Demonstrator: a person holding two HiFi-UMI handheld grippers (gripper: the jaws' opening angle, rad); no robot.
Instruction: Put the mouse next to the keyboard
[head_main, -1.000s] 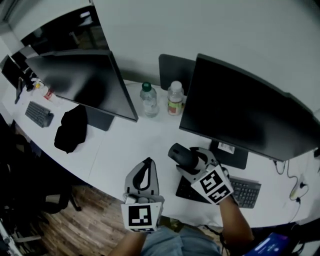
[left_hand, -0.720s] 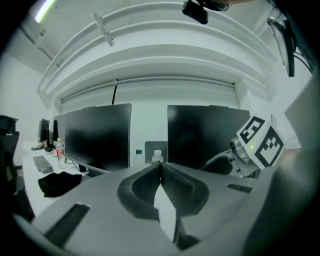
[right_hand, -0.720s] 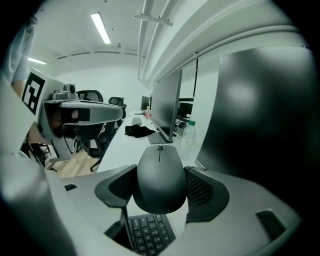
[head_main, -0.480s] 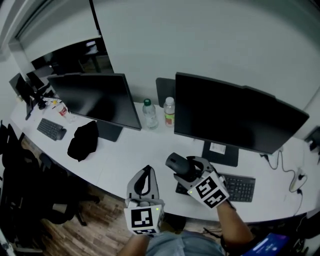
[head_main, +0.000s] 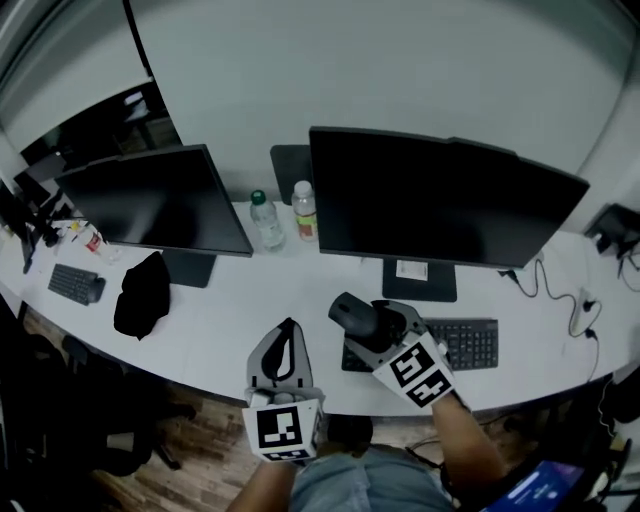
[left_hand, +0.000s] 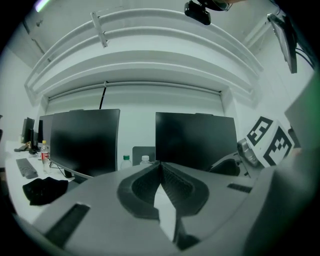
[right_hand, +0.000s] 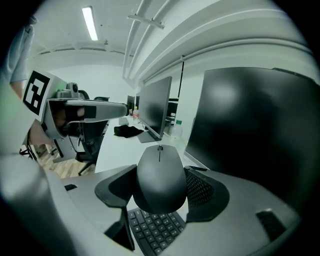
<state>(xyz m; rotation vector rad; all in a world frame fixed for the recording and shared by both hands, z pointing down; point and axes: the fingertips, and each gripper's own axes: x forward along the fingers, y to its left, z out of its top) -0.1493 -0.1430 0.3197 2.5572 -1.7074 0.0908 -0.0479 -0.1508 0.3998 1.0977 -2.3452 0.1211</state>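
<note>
The right claw (head_main: 372, 324) has hold of the mouse (right_hand: 160, 176). Its two jaws stand wide apart, and one pad presses on each side of the mouse body. The mouse is dark, with a thin wheel on its front part. It is in the air, not on the table (head_main: 250, 305). In the right gripper view the keys of the keyboard (head_main: 468, 343) show directly under the mouse. In the head view the mouse is over the left end of this keyboard, in front of the foot of the big monitor (head_main: 440, 205).

The left claw (left_hand: 160, 169) is closed: its jaws meet at the tips and nothing is between them. It hangs over the front edge of the table, to the left of the right claw and apart from it.

On the table there is also a second monitor (head_main: 150, 200) at the left. Two plastic bottles (head_main: 262, 220) stand close together between the monitors (one has a green cap, the other a white one). A black cloth thing (head_main: 140, 295) lies in front of the left monitor, and I cannot tell what it is. Far to the left lies another small keyboard (head_main: 75, 283).
</note>
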